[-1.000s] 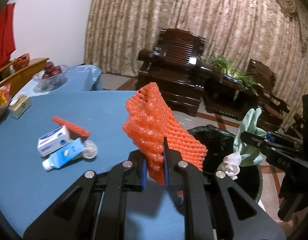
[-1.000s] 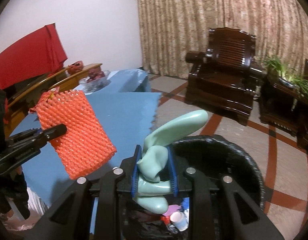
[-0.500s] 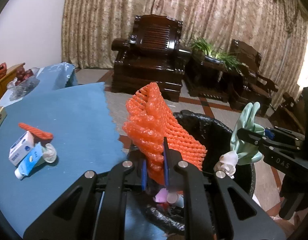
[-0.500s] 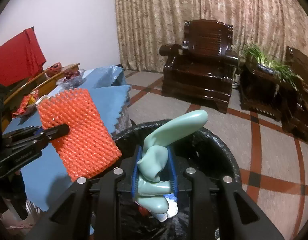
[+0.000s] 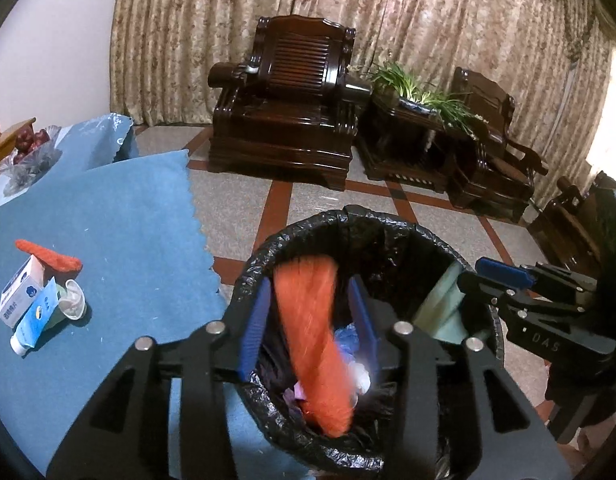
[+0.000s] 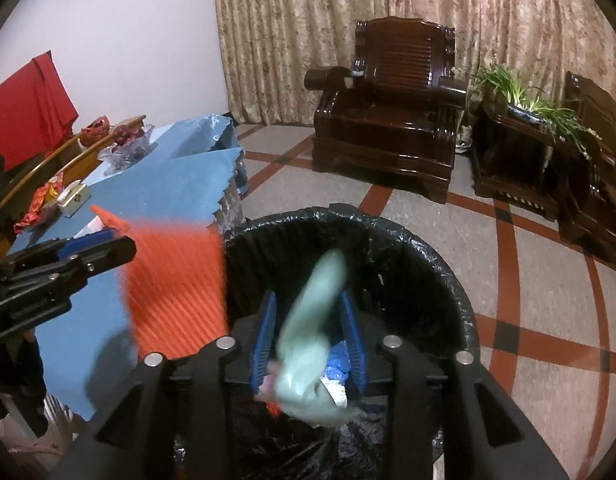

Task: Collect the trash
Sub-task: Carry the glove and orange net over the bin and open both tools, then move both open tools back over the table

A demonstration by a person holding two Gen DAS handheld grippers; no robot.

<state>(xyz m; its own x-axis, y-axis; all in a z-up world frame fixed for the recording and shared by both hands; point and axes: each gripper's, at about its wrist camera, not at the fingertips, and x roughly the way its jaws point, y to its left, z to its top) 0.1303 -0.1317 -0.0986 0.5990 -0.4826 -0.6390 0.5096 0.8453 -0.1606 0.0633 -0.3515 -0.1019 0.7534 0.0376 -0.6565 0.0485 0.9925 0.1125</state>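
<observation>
Both hand-held grippers, left (image 5: 311, 322) and right (image 6: 308, 334), were opening, releasing the orange foam net (image 5: 313, 344) and pale green rubber glove (image 6: 311, 344), which might snag the black-lined bin's rim (image 5: 248, 276).

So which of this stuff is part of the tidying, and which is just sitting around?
Part of the job:
- orange foam net, dropping between the opening left gripper jaws
- green glove, dropping between the opening right gripper jaws
- bin
- likely next: tube, box, cup

Just lying about:
- armchair
- plant
- fruit bowl
</observation>
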